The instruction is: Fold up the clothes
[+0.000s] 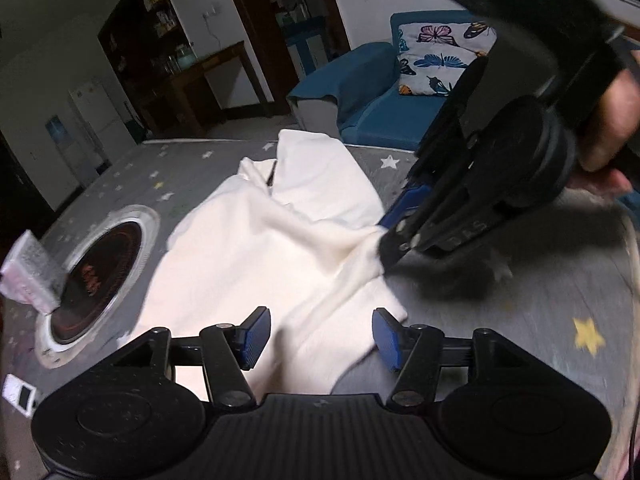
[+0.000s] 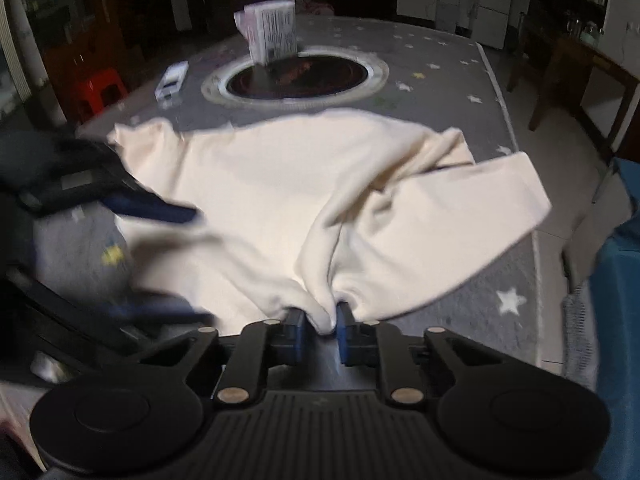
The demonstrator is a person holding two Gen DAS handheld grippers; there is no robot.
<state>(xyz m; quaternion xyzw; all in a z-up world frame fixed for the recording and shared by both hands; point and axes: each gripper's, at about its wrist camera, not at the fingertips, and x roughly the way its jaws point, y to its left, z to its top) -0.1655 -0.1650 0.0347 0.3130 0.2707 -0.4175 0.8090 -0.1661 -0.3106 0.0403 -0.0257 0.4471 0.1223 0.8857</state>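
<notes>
Centrally, a cream-white garment (image 2: 280,200) lay spread and rumpled across a grey table cover (image 2: 440,80) printed with small stars. One sleeve (image 2: 508,204) stretched out toward the table's right edge in the right wrist view.

The right gripper (image 2: 320,320) was clamped on a bunched fold of the garment's near edge, with its blue pads (image 2: 343,332) pressing the cloth from both sides. From the left wrist view, the same gripper (image 1: 390,258) came in from the upper right, its tips at a pulled-up ridge of fabric, with a person's hand (image 1: 612,132) behind it.

The left gripper (image 1: 316,336) hung over the garment's lower part with its jaws standing well apart; cloth showed below the gap, but the pads (image 1: 256,334) did not press on it. In the right wrist view it appeared as a dark, blurred shape at the left edge (image 2: 132,200).

Beyond the garment, a round dark inset with a pale rim (image 2: 296,74) sat in the table. A white box (image 2: 272,30) stood at its far side, and a small white packet (image 2: 172,80) lay to its left. A blue sofa (image 1: 360,92) with a butterfly-print cushion (image 1: 440,56) stood beyond the table.
</notes>
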